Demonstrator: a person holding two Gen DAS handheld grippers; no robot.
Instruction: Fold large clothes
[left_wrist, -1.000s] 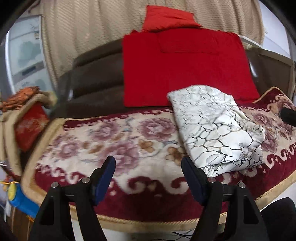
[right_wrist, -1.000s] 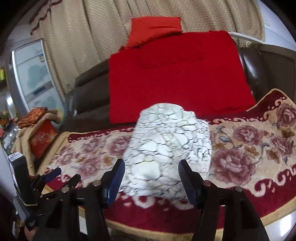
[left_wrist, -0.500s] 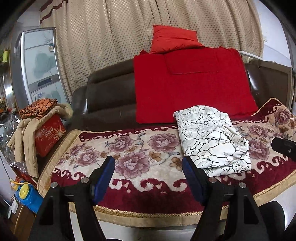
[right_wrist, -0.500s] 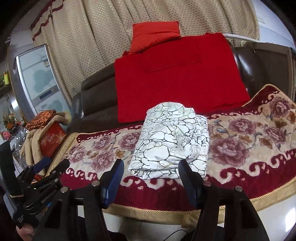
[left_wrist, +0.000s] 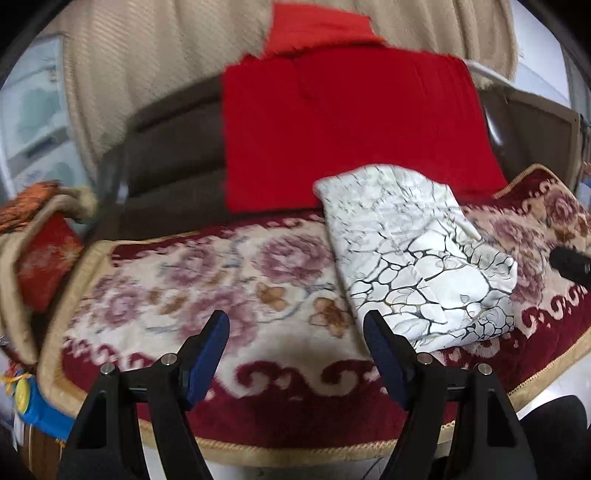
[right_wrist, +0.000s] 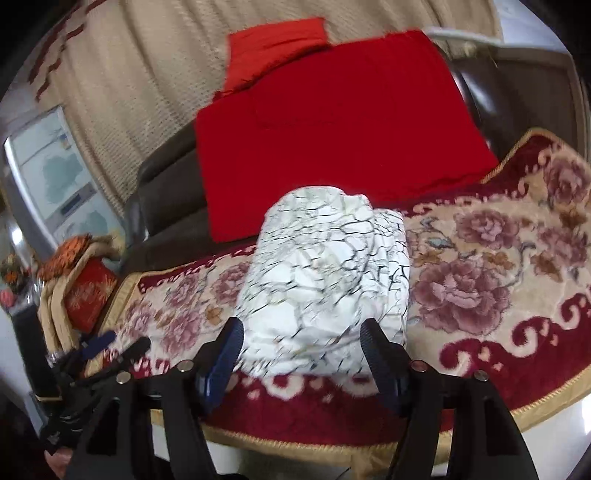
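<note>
A folded white garment with a black crackle print (left_wrist: 413, 251) (right_wrist: 325, 266) lies on the floral red-and-cream blanket (left_wrist: 184, 280) (right_wrist: 480, 288) that covers the sofa seat. My left gripper (left_wrist: 296, 319) is open over bare blanket, just left of the garment's near corner, with nothing between its fingers. My right gripper (right_wrist: 303, 326) faces the garment's near end. Its jaws are opening, the cloth's edge lies between the fingertips, and the pads do not press on it. The right gripper's dark tip (left_wrist: 569, 264) shows at the right edge of the left wrist view.
A red cloth (left_wrist: 351, 129) hangs over the brown sofa back with a red cushion (left_wrist: 317, 29) on top. At the left stand a red box under orange and beige cloth (left_wrist: 40, 251), a blue-and-yellow object (left_wrist: 33, 402) and a glass-fronted cabinet (right_wrist: 51, 177). The blanket's gold-trimmed front edge (right_wrist: 332, 443) is near.
Half a second ago both grippers had drawn back from the sofa. Now both are close to it again, and the right gripper's jaws stand a little wider.
</note>
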